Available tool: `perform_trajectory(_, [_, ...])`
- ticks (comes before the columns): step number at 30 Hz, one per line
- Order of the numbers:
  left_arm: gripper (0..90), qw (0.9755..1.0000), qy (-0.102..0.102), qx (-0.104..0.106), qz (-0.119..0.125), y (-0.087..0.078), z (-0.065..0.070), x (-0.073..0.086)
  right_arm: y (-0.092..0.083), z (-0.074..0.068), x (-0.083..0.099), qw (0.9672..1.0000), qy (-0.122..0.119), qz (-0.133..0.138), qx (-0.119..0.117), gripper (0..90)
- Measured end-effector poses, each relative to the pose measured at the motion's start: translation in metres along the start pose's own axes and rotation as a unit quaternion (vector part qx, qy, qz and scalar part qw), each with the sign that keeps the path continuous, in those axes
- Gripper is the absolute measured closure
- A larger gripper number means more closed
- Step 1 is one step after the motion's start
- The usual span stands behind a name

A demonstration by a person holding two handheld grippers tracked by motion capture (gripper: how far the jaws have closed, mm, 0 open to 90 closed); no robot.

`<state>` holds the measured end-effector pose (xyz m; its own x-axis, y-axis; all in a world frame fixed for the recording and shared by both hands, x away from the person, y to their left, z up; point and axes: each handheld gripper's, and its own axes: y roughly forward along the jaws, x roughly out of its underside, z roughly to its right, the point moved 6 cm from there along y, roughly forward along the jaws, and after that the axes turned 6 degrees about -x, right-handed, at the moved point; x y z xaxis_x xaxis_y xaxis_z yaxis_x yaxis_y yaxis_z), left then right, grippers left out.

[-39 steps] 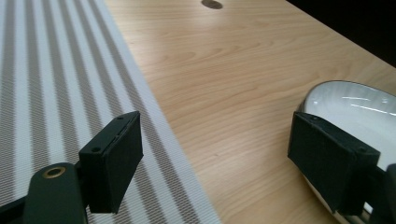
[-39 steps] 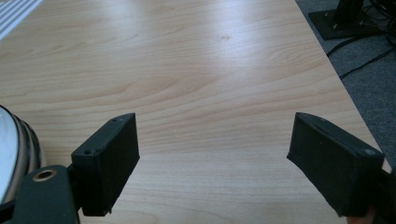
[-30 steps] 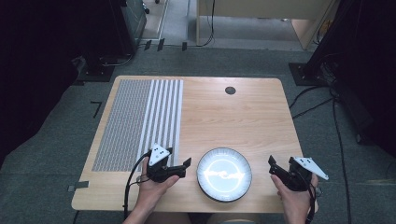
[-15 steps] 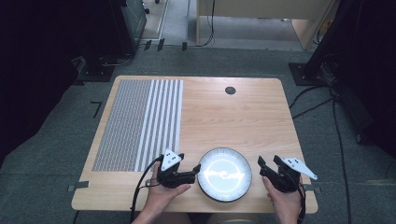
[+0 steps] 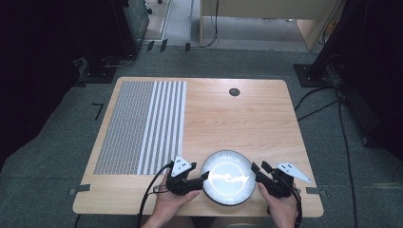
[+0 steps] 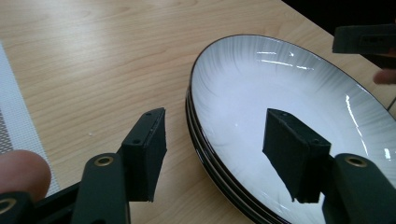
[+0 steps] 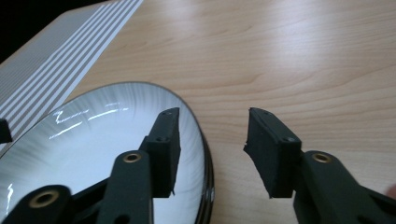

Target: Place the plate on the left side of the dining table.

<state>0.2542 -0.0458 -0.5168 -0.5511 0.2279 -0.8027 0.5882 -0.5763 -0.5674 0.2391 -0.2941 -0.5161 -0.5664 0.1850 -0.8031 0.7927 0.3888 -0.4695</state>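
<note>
High view, lower centre: left gripper point(image 5: 203, 177) and right gripper point(image 5: 255, 169) have closed in, straddling stacked plates point(image 5: 227, 176); jaws narrowing, still ungripped.

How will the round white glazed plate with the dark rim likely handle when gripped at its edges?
The round white glazed plate with the dark rim looks rigid, probably breakable. Its glossy highlights suggest a slippery surface. Stacked rims hint at more plates beneath, so likely heavy.

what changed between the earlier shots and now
Both hands moved inward to the plate. The left gripper now straddles its left rim and the right gripper its right rim, one finger over the plate, one outside. Both sets of fingers have just been closing, but in the gripper views they do not yet press on the rim. The plate and the striped mat stayed put.
</note>
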Motion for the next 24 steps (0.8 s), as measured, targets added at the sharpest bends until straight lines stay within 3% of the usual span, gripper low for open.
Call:
perform_trajectory(7, [51.3,0.9999,0.0,0.007,-0.013,0.004,0.003,0.005,0.001,-0.007,0.003,0.9999,0.004,-0.016,-0.003,65.3])
perform_trajectory(11, [60.1,0.9998,0.004,0.002,-0.02,0.007,0.003,0.008,0.003,-0.006,0.007,0.9994,0.004,-0.026,0.023,71.2])
perform_trajectory(13, [63.3,0.9998,0.004,0.001,-0.022,0.007,0.003,0.008,0.003,-0.005,0.008,0.9993,0.003,-0.027,0.025,72.0])
perform_trajectory(17, [66.2,0.9996,0.007,-0.004,-0.027,0.009,0.002,0.01,0.006,-0.004,0.013,0.9983,0.007,-0.048,0.033,75.7])
perform_trajectory(24, [66.7,0.9996,0.011,-0.008,-0.023,0.008,0.003,0.011,0.007,-0.006,0.015,0.9981,0.015,-0.054,0.027,82.2])
